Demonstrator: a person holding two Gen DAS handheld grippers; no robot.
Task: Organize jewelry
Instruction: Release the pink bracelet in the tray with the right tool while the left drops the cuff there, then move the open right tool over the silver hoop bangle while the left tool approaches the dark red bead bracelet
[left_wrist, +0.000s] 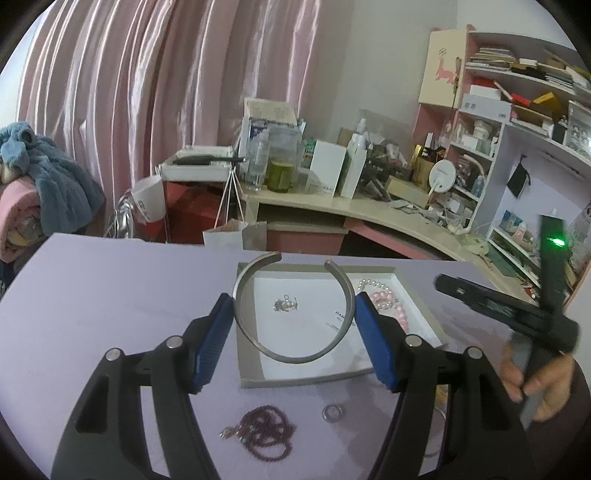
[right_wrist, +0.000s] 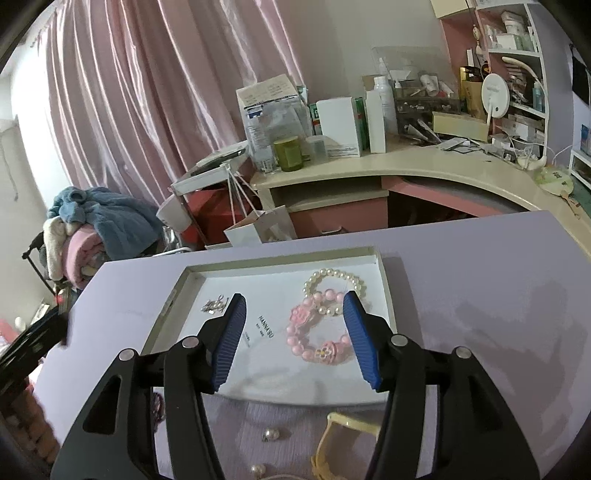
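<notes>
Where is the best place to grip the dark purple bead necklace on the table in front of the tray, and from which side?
Grip the dark purple bead necklace at the middle of its heap, coming straight down from above. It lies flat and bunched in loose loops on the table, so there is no edge to grasp from the side, and pinching several strands together should lift it whole.

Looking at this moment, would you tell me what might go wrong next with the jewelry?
The silver cuff is pinched only at its sides by the left gripper, so it may slip or twist out. Released over the tray, it might land on the small silver piece. The right gripper, open above the pink bracelet, might snag it.
</notes>
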